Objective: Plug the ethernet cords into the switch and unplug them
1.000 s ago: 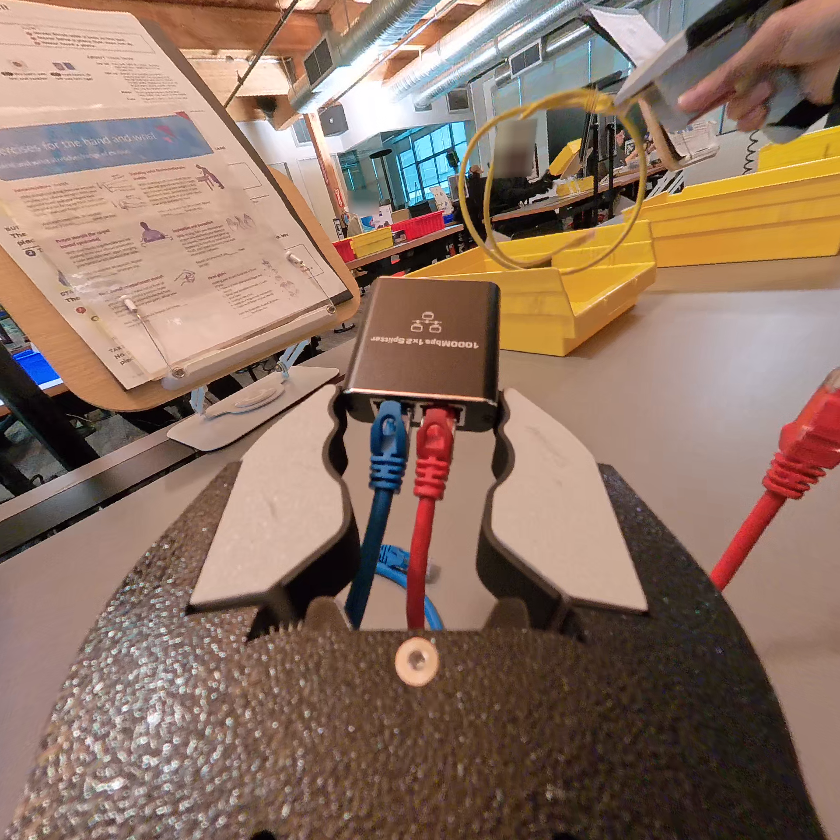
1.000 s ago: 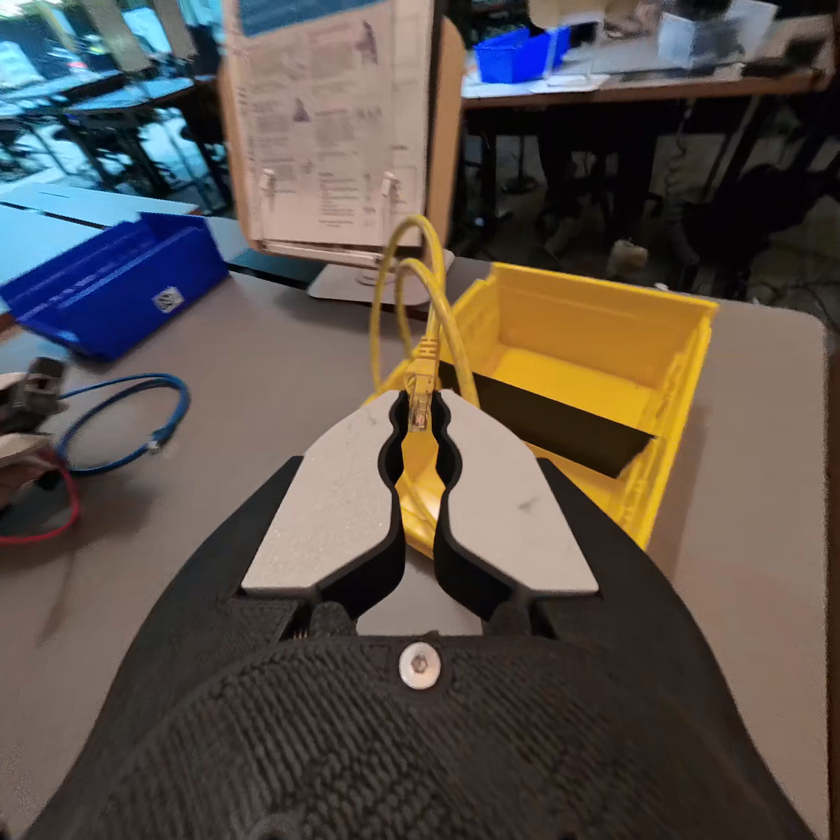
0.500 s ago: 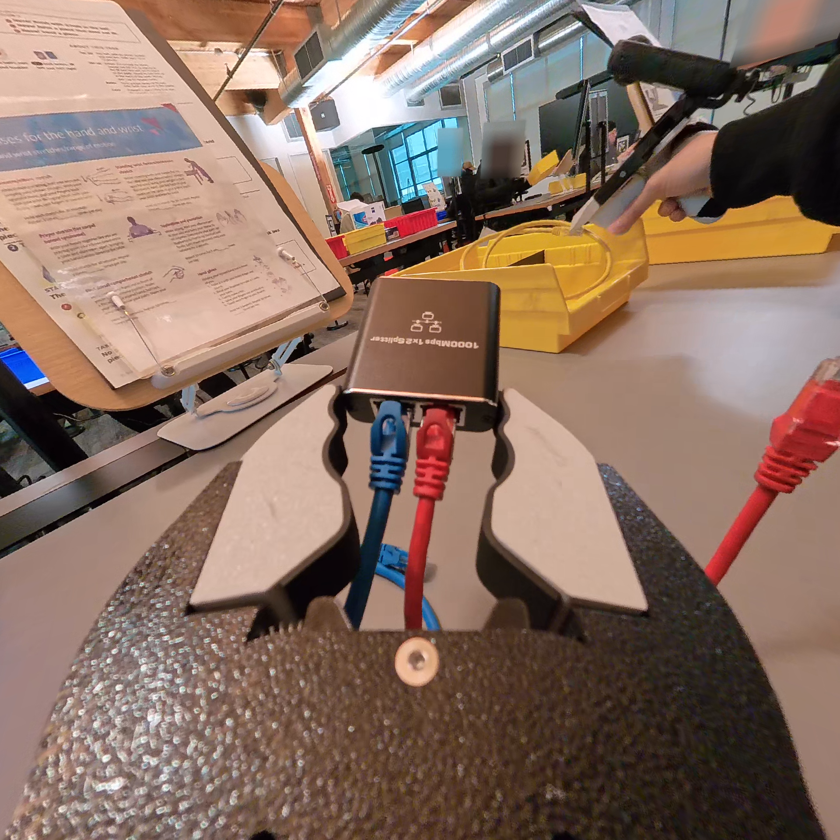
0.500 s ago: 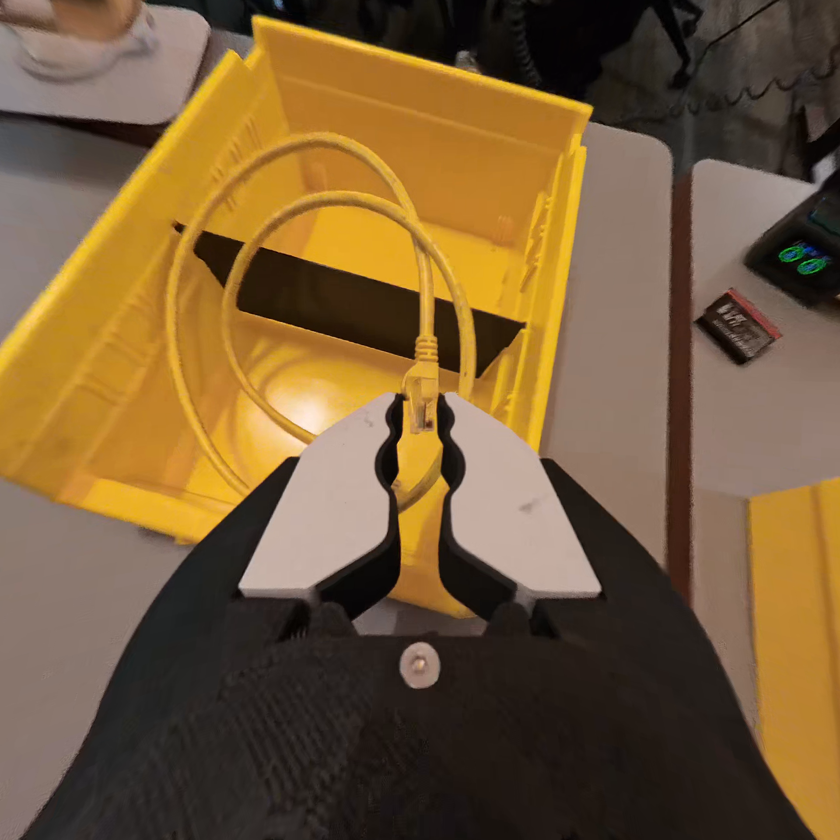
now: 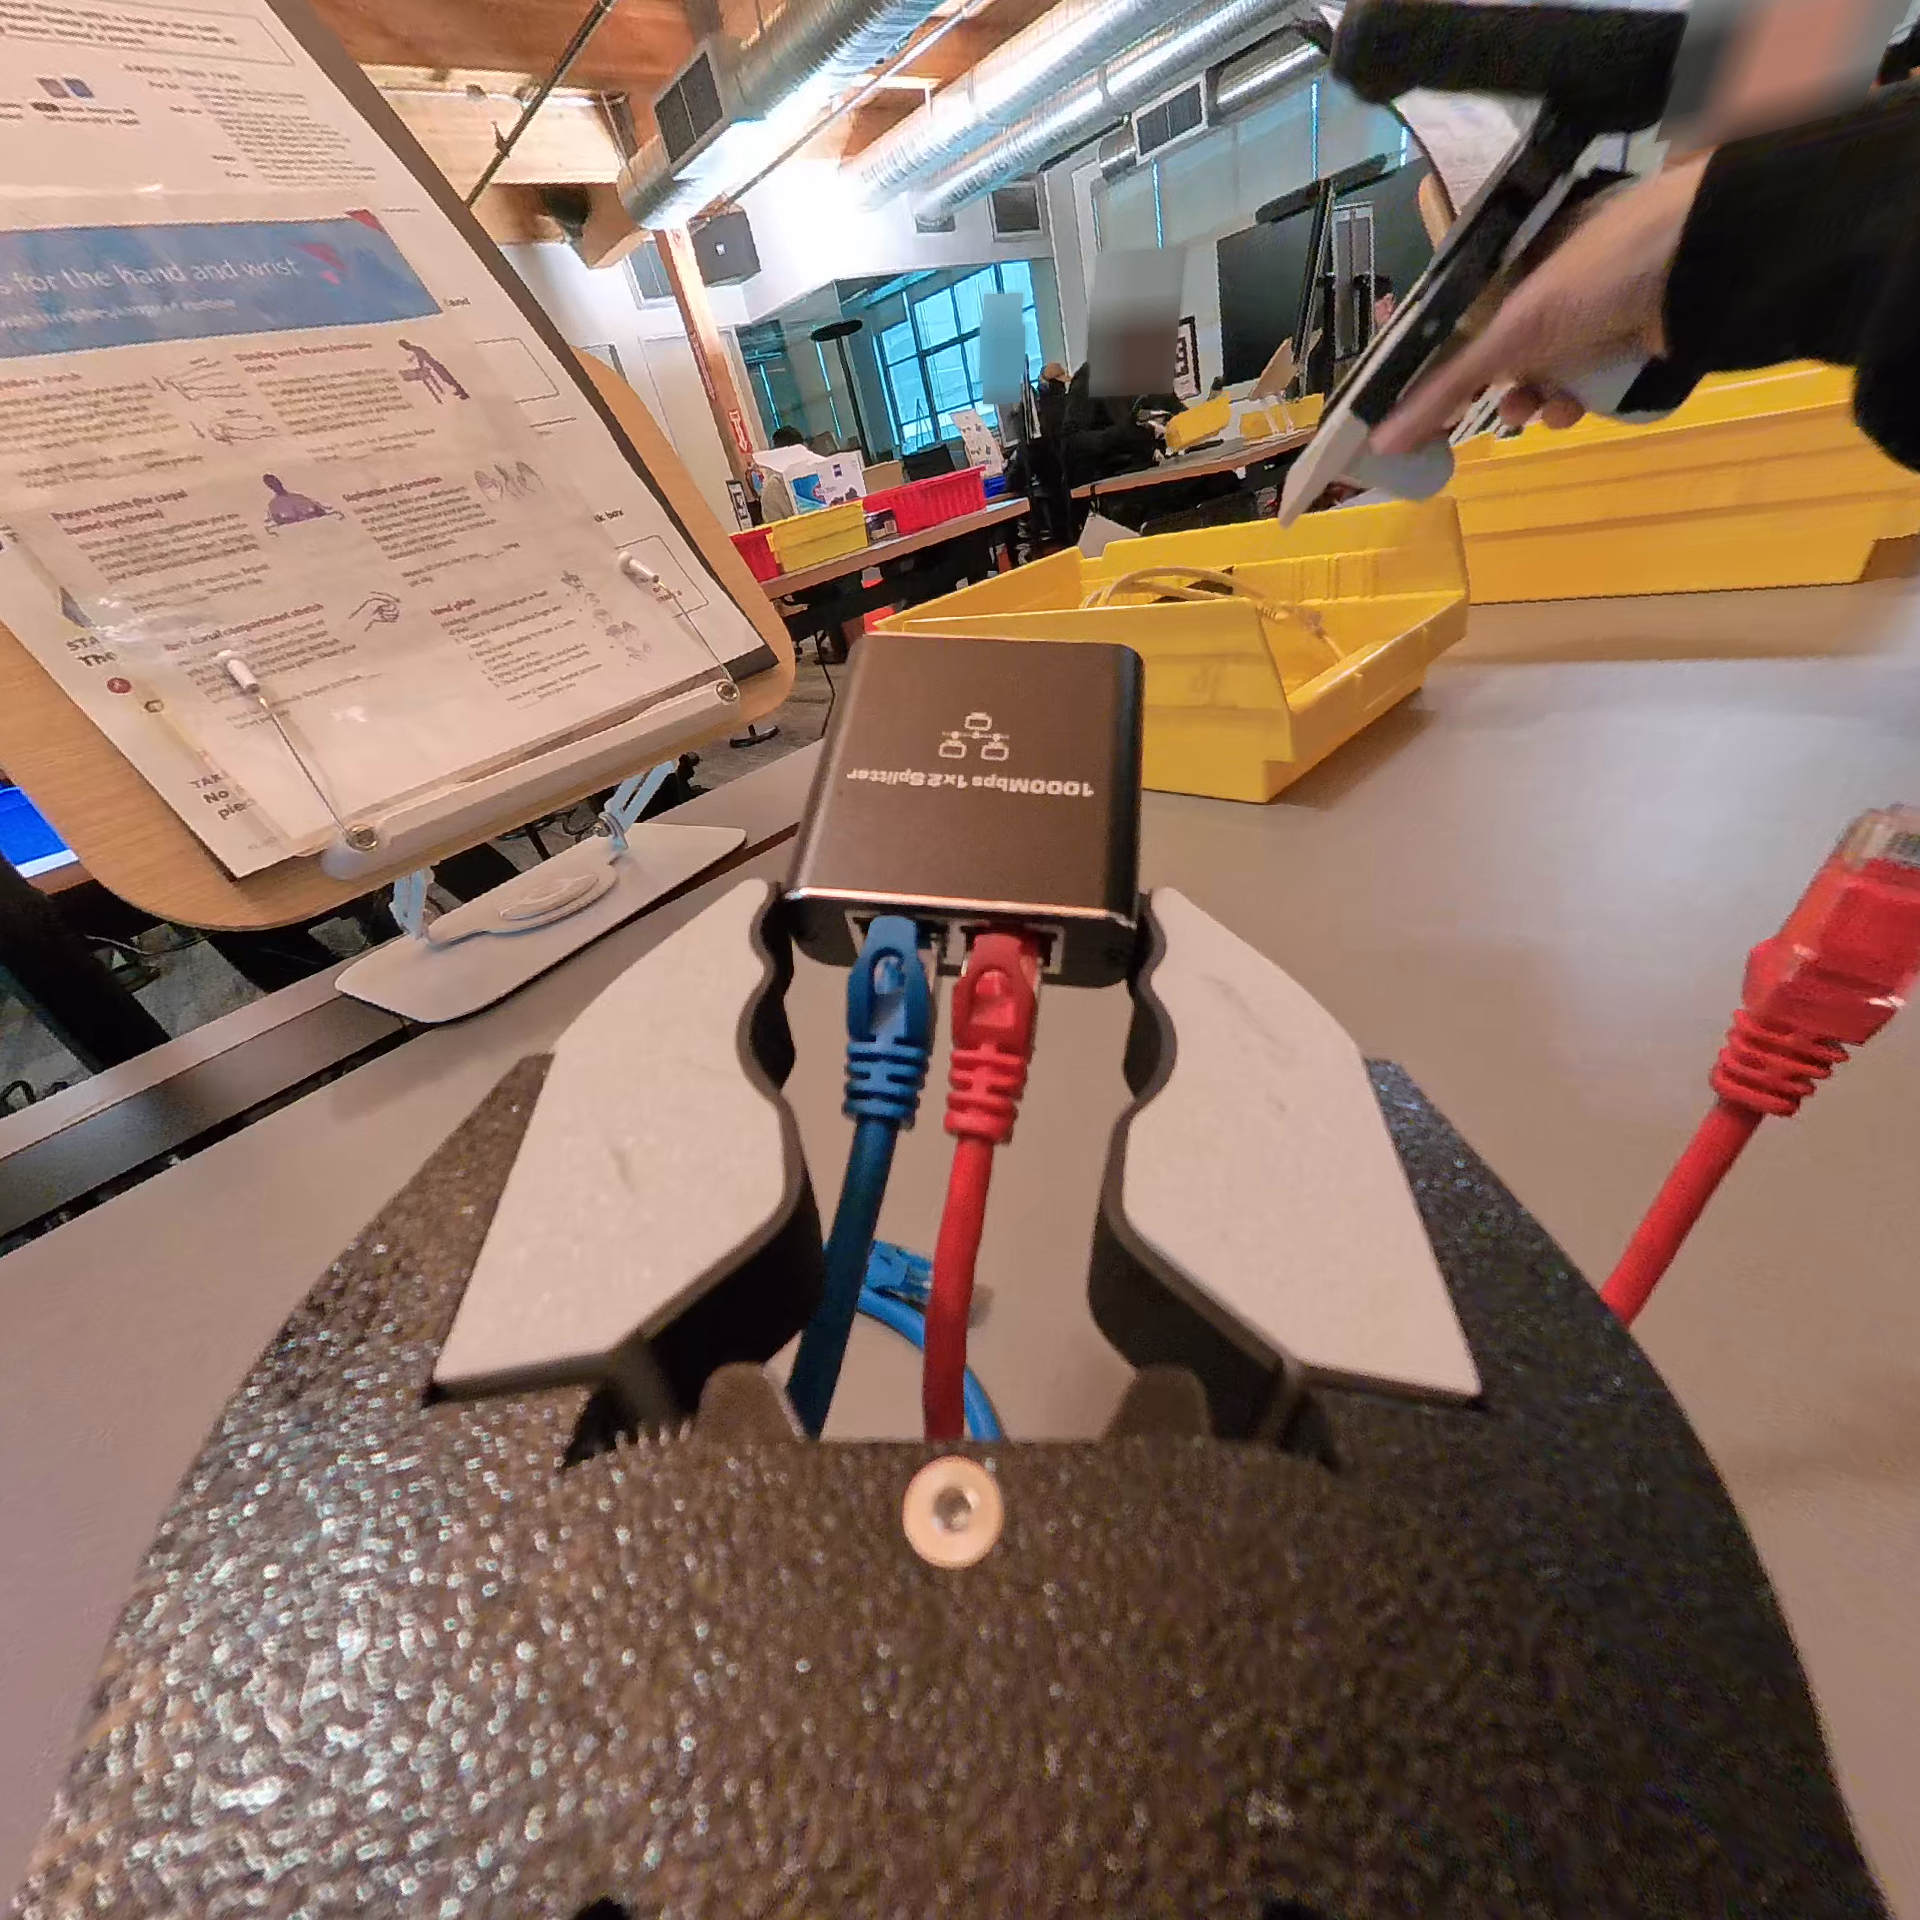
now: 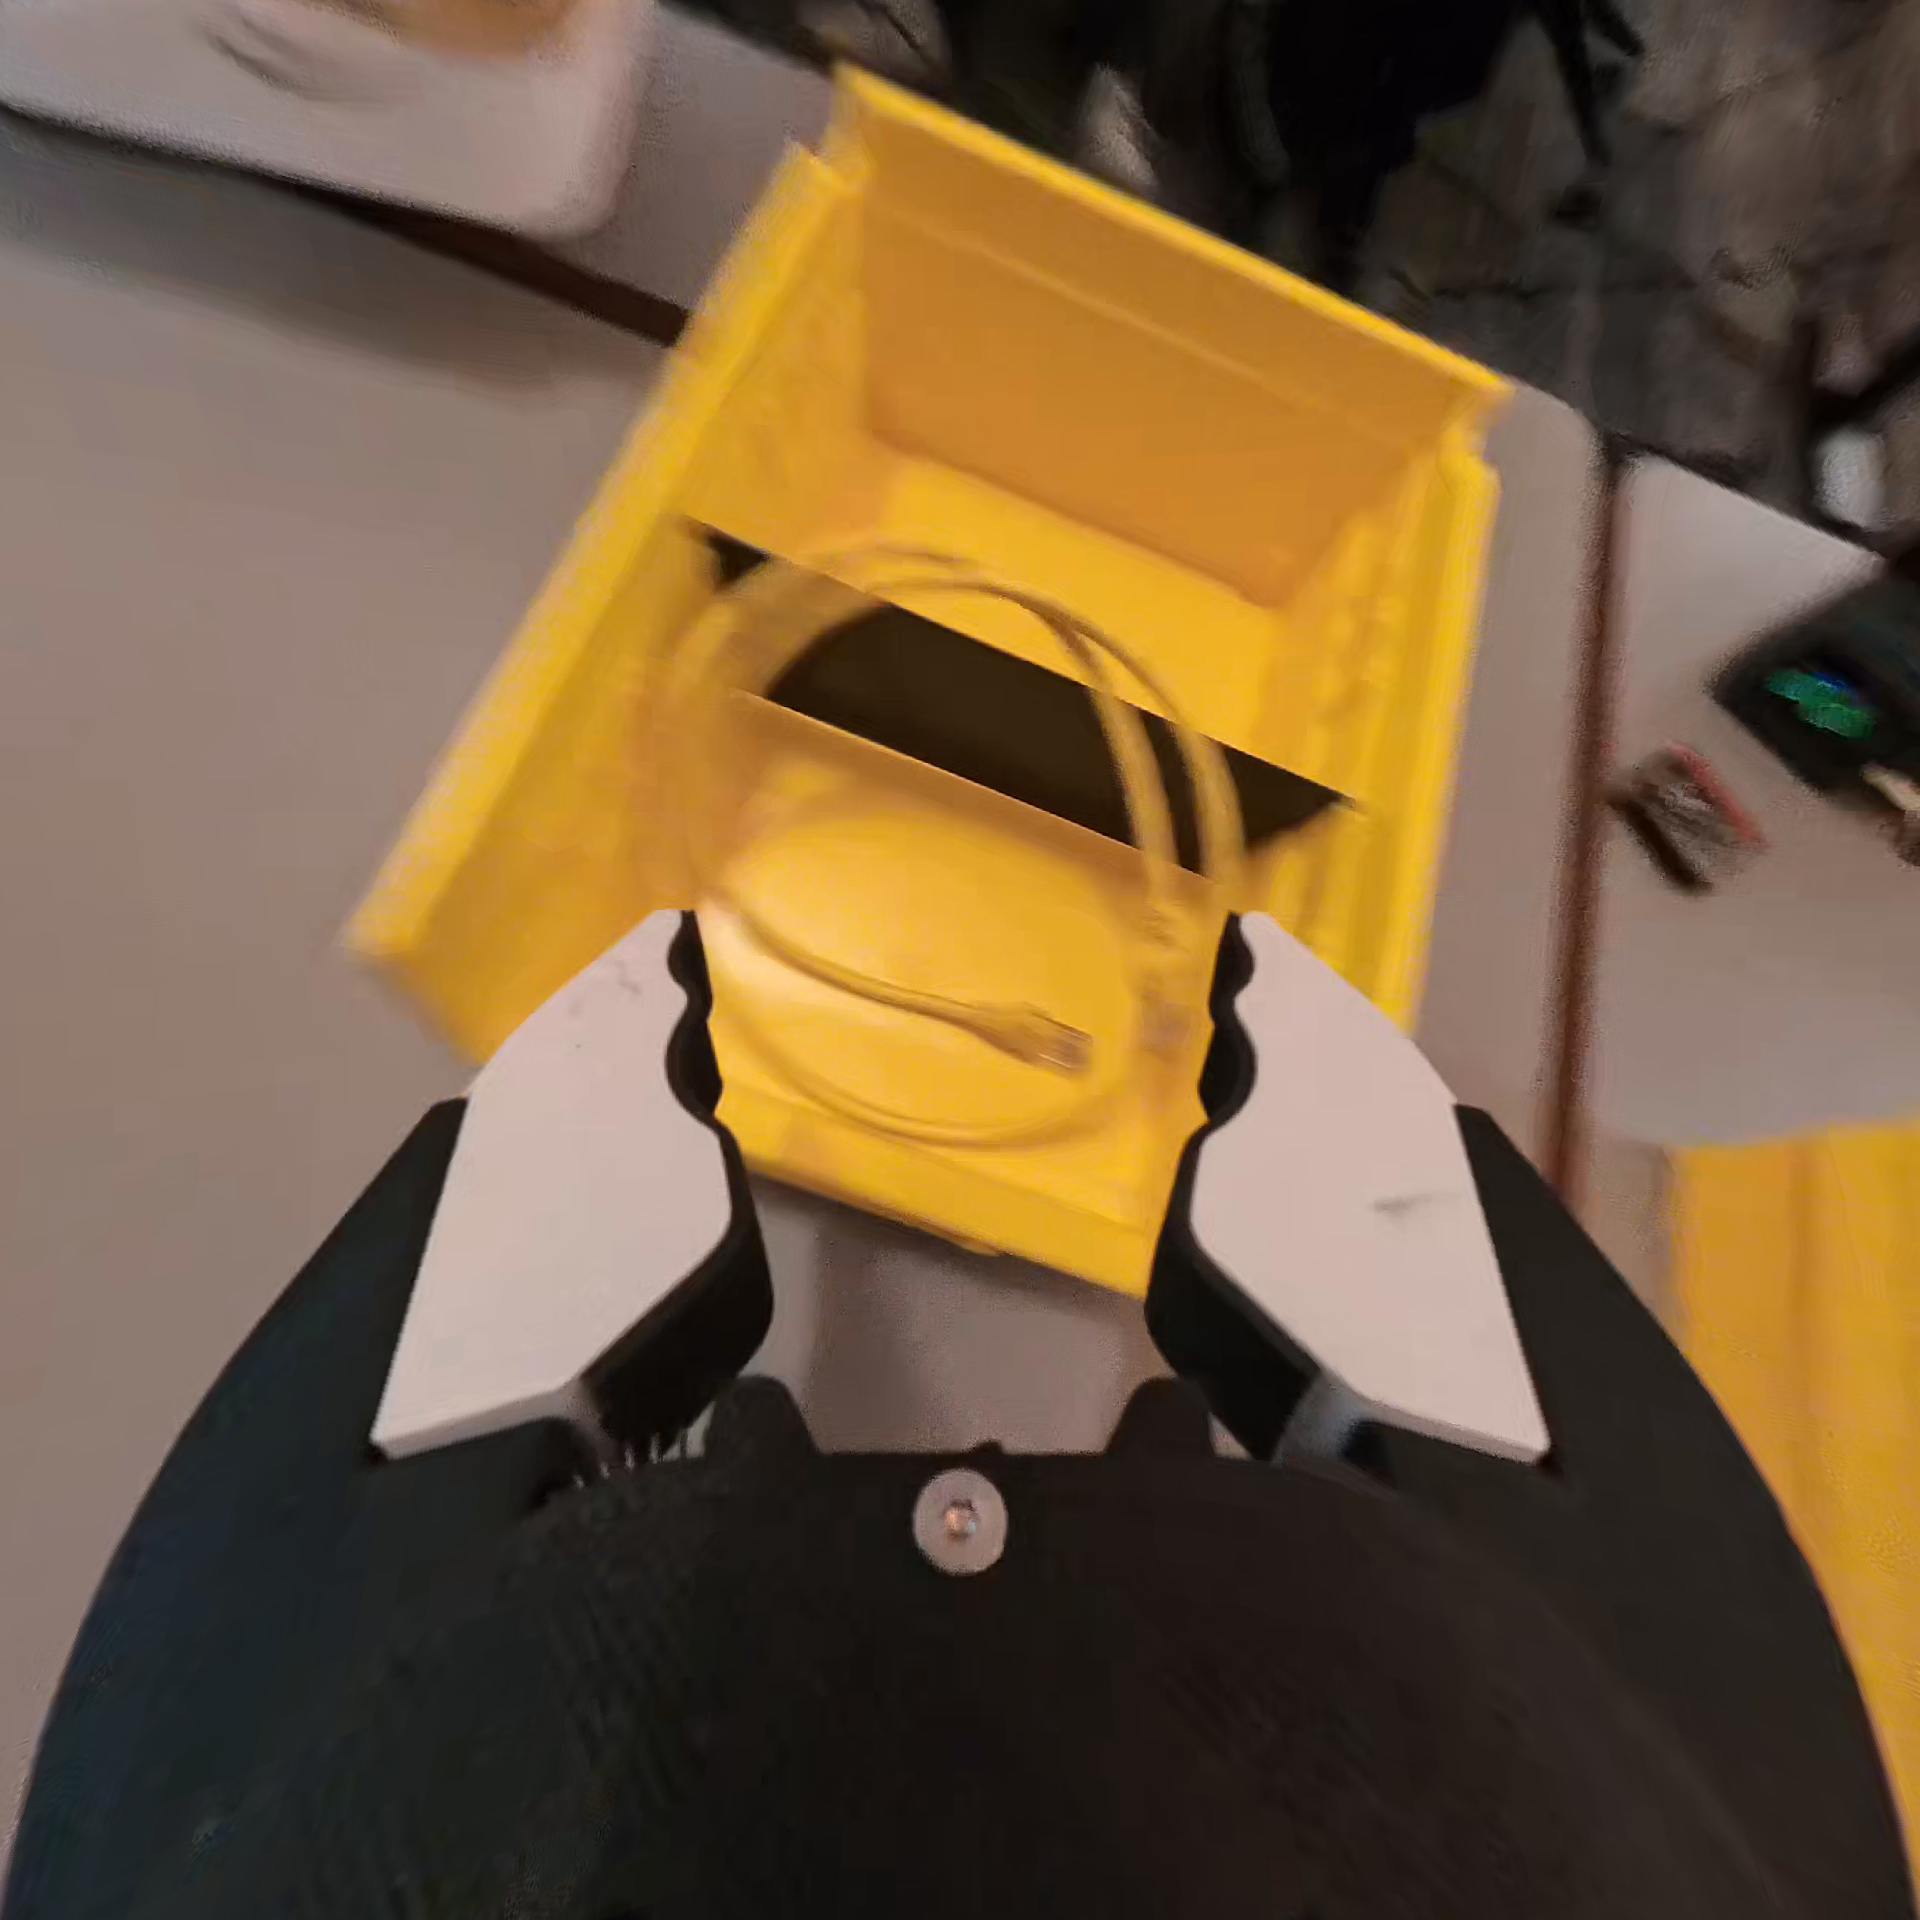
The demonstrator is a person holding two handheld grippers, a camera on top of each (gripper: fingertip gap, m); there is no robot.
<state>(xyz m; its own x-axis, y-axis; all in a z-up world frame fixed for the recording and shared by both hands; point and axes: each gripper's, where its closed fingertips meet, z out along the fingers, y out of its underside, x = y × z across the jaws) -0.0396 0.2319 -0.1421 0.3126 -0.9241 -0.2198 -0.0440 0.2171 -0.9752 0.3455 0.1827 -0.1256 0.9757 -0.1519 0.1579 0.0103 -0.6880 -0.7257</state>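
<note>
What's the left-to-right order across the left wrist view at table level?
Document stand → blue cord → red cord, both plugged into the black switch that the left gripper holds → yellow bin behind → loose red plug.

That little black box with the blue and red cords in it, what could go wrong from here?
The left tongs pinch only the black box's front corners, so pulling the blue cord or red cord might tug it loose. The red cord's free plug sticks up nearby and could snag the right tongs.
</note>
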